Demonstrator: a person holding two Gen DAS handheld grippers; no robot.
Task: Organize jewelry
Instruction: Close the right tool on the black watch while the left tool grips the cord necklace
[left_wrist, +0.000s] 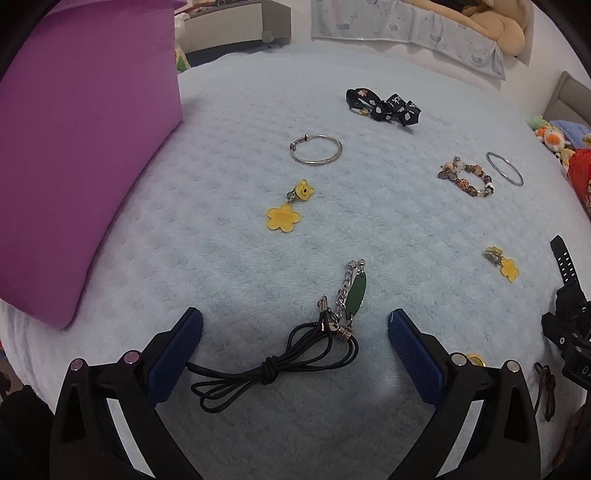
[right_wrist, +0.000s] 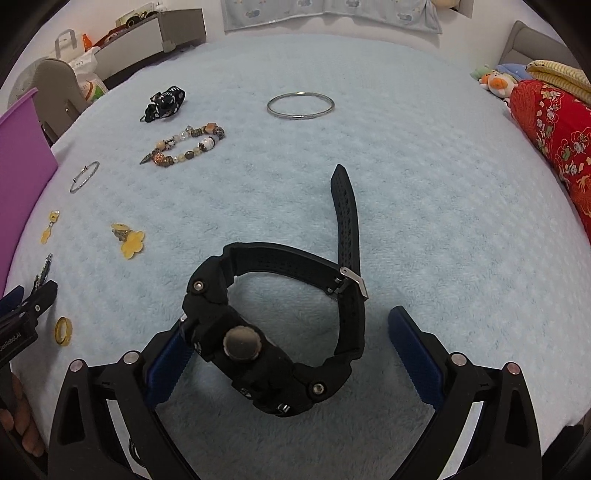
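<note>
My left gripper (left_wrist: 295, 325) is open just above the light blue blanket (left_wrist: 236, 266). A knotted black cord (left_wrist: 273, 363) with a green pendant (left_wrist: 355, 295) on a chain lies between its fingers, touching neither. My right gripper (right_wrist: 291, 319) is also open around a black watch (right_wrist: 258, 354), which rests on the blanket with its case against the left finger (right_wrist: 170, 354); the right finger stands apart from it. Scattered further out are a silver bangle (left_wrist: 316, 149), a bear charm (left_wrist: 288, 206), a beaded bracelet (right_wrist: 184, 146), a thin bangle (right_wrist: 300, 106) and a flower charm (right_wrist: 129, 238).
A purple box (left_wrist: 74, 140) stands at the left of the blanket. A black bow (left_wrist: 384, 105) lies at the back, and a gold ring (right_wrist: 63, 331) sits between the grippers. A red patterned cushion (right_wrist: 554, 129) and plush toys (right_wrist: 495, 81) line the right edge.
</note>
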